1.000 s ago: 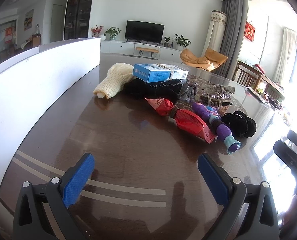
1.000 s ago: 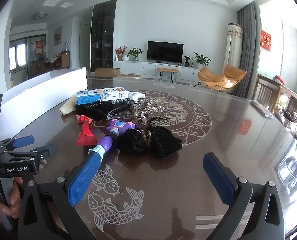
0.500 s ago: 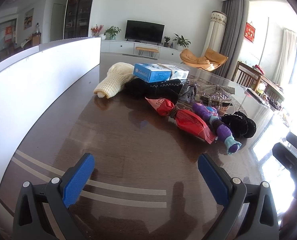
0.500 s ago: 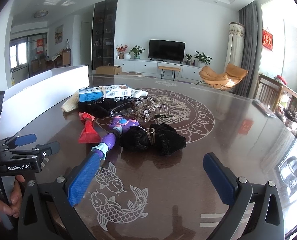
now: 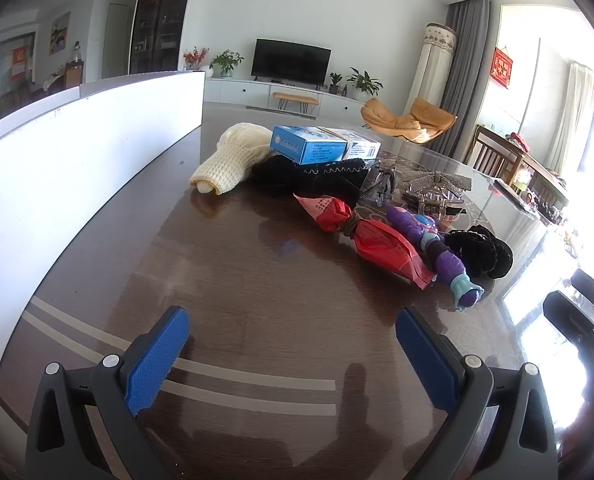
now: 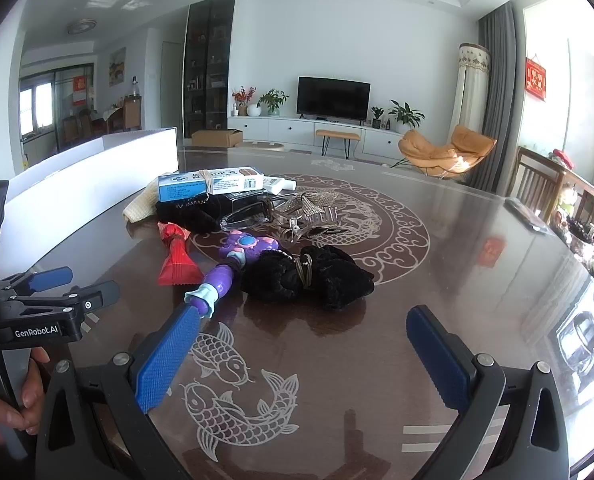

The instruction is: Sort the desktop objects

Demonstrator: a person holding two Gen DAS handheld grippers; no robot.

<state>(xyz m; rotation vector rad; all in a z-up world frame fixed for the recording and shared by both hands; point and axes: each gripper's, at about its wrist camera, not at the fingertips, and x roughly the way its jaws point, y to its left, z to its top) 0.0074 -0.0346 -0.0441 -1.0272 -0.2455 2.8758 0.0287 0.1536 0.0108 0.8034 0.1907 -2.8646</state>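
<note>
Both claws, left and right, stand spread apart and empty above the glossy dark wooden desk. The sortable items (purple plastic toy wand, black fuzzy scrunchie, red crinkled snack packet) lie clustered just beyond, left of centre.

Purple toy; red wrapper; fish-patterned brown table.

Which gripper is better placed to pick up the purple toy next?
Right, probably. The right gripper is open with the purple toy's handle end just ahead of its left finger; the left gripper, also open, sees it farther off to one side.
</note>
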